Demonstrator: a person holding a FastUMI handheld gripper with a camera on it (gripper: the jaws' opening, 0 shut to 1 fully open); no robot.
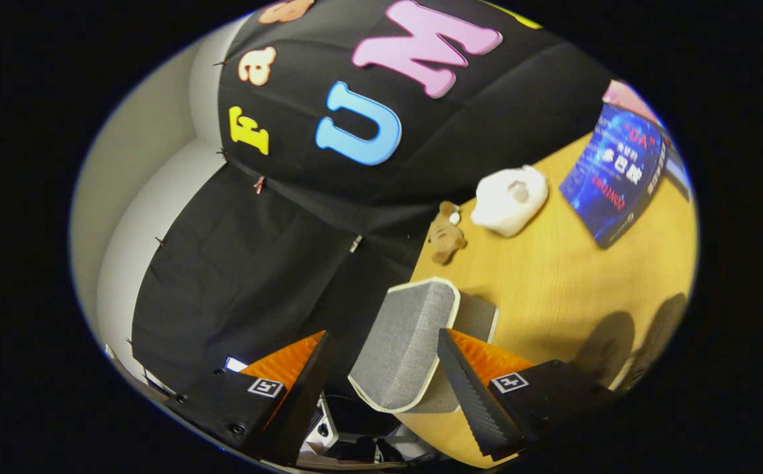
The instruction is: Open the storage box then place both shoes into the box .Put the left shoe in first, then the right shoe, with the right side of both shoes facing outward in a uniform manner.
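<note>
Biggest worry from where I'm sitting: the grey fabric lid of the storage box is up between the claw fingers, but I can't tell if either finger is actually pressing on it. The fingers sit fairly wide apart with the lid panel in the gap, closer to the right one. If it's only resting there, my guess is it flops back shut once I pull away, and then there's no getting shoes in.

The box sits right at the desk edge, so a hard nudge could shove it off.

Pose-wise the claw is rolled heavily sideways, so the whole desk looks tilted. Beyond the box, along that same desk edge, are a small brown teddy and a white shoe.
</note>
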